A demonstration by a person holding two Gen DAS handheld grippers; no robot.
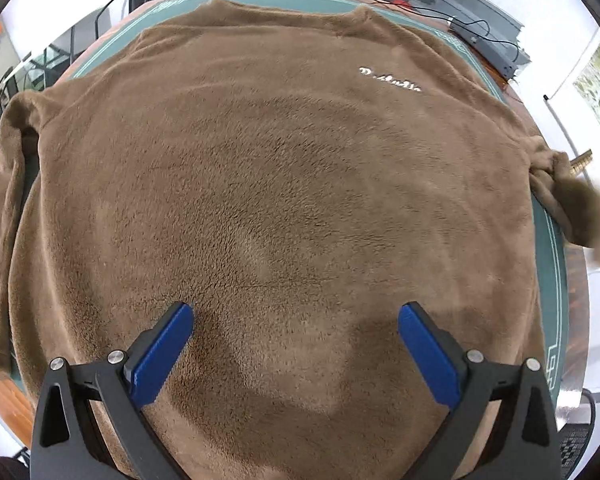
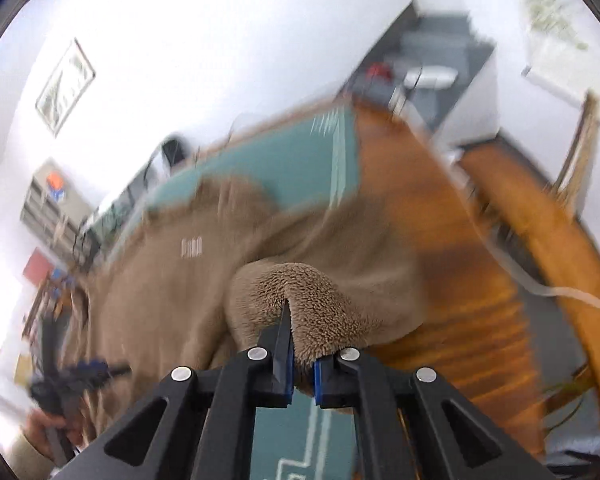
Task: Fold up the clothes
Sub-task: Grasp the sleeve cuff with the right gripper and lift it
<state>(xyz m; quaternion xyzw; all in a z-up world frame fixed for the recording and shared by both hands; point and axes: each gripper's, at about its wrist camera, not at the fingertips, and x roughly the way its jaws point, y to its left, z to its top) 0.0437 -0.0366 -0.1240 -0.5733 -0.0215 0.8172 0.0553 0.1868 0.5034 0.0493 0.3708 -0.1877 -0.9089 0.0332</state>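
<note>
1. One brown fleece sweater (image 1: 284, 184), filling the middle of the left wrist frame.
2. One green mat (image 1: 556, 264), showing at the right edge.
3. Two grippers: left gripper (image 1: 296, 320) at the bottom, right gripper (image 2: 300, 360) at bottom centre.
4. One framed picture (image 2: 65, 85), upper left of the right wrist frame.
5. One hand (image 2: 46, 424), lower left.

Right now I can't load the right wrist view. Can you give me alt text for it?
The right gripper is shut on a bunched fold of the brown fleece sweater, lifted clear of the green mat on a wooden table. The rest of the sweater lies spread on the mat; the picture is motion-blurred, and the left gripper shows at lower left.
</note>
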